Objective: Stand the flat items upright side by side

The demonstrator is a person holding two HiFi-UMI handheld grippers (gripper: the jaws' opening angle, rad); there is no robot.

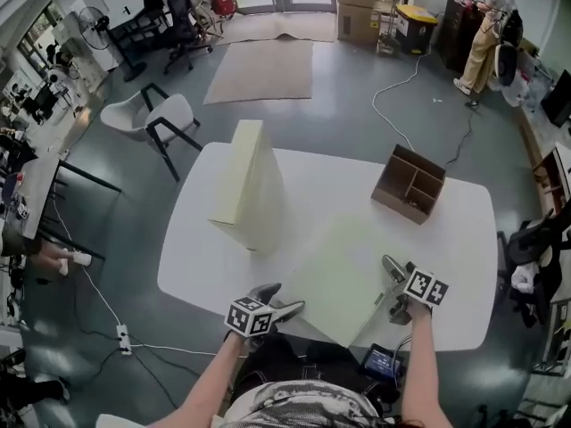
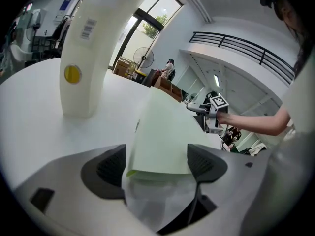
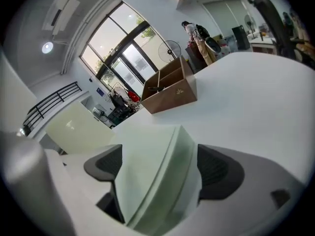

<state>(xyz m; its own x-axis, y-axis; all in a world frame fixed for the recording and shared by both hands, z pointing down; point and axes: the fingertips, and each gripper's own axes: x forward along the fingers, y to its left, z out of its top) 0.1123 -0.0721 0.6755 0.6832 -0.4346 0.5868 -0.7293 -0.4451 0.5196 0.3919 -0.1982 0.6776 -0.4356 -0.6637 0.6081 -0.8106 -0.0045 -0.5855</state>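
Near the front edge of the bench (image 1: 464, 239), the green flat item (image 1: 343, 279) lies flat. The left gripper (image 1: 284, 300) and right gripper (image 1: 388, 281) straddle its near corners, jaws spread, not pinching. Recommended: clamp both edges squarely, then raise it evenly beside the upright cream items (image 1: 245, 190).

A brown divided box (image 1: 409, 184) sits on the white table (image 1: 464, 239); a white chair (image 1: 147, 114) and a rug (image 1: 260, 71) lie beyond.

Head overhead, gripper views low, seemingly sharing board (image 1: 346, 279)
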